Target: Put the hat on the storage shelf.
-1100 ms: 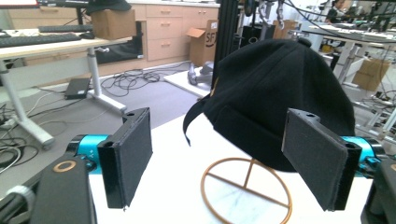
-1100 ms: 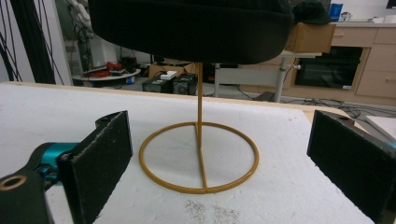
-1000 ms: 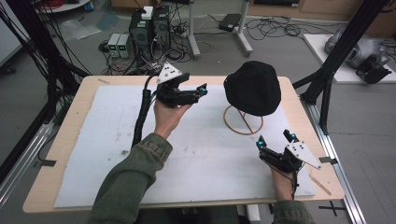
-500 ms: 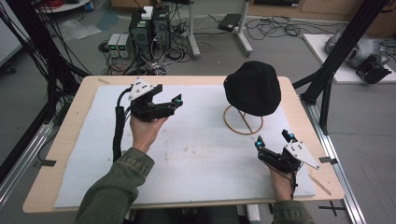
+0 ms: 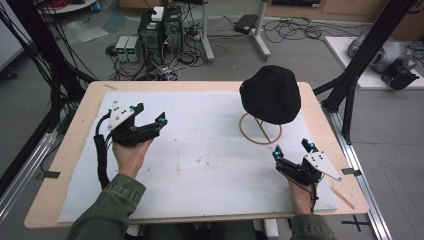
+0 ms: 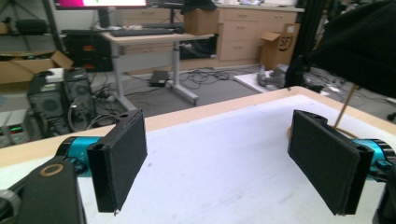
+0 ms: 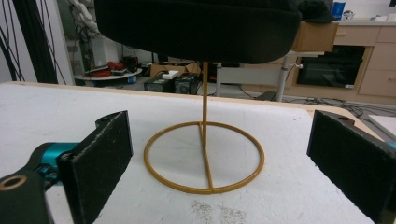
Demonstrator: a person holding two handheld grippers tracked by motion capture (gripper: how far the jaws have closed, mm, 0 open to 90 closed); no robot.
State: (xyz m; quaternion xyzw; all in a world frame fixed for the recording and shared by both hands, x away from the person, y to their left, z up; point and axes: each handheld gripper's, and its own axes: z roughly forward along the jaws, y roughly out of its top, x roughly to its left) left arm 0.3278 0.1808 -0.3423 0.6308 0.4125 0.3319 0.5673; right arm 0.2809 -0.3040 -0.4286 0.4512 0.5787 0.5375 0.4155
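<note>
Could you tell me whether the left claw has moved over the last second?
Yes. Judged against the hat on its stand, the left claw has moved away toward the table's left edge, open and empty.

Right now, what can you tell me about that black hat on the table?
The black hat looks soft and knitted, rounded on top like a beanie. It sits on a thin golden wire stand, with a straight upright post rising from a ring base that lies flat on the white table cover. The hat hangs above the table, at its far right part. Only the stand touches it; both grippers are apart from it.
</note>
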